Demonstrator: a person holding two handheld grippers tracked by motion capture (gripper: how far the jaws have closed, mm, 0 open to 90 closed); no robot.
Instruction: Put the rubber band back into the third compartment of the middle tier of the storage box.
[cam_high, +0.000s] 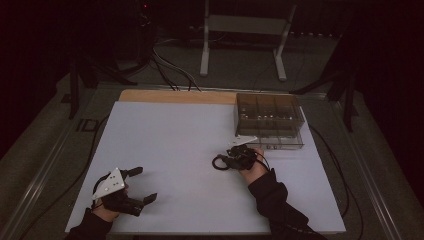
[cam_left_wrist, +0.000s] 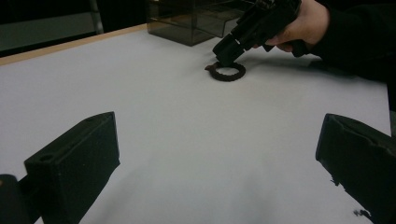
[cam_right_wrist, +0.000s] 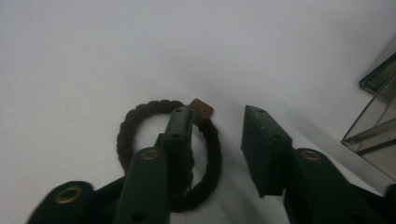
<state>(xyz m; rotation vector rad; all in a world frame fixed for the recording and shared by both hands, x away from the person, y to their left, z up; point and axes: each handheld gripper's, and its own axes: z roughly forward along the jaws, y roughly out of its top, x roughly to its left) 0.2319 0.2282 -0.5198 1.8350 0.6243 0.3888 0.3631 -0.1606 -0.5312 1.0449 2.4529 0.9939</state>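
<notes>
A dark braided hair tie (cam_high: 219, 163) with a small brown tag lies flat on the white table sheet (cam_high: 170, 140), just left of my right gripper (cam_high: 228, 159). In the right gripper view, one jaw of the right gripper (cam_right_wrist: 218, 114) stands inside the ring of the hair tie (cam_right_wrist: 140, 116). The other jaw is outside, and the ring's near side runs between them with a gap still showing. The left gripper view shows the right gripper (cam_left_wrist: 226, 55) tipped down onto the hair tie (cam_left_wrist: 227, 73). My left gripper (cam_high: 143, 185) rests open at the front left with nothing between its fingers.
A smoky clear box (cam_high: 270, 120) with several compartments stands at the back right of the sheet, close behind my right hand. A wooden strip (cam_high: 175, 96) edges the table's far side. Cables trail over the floor beyond.
</notes>
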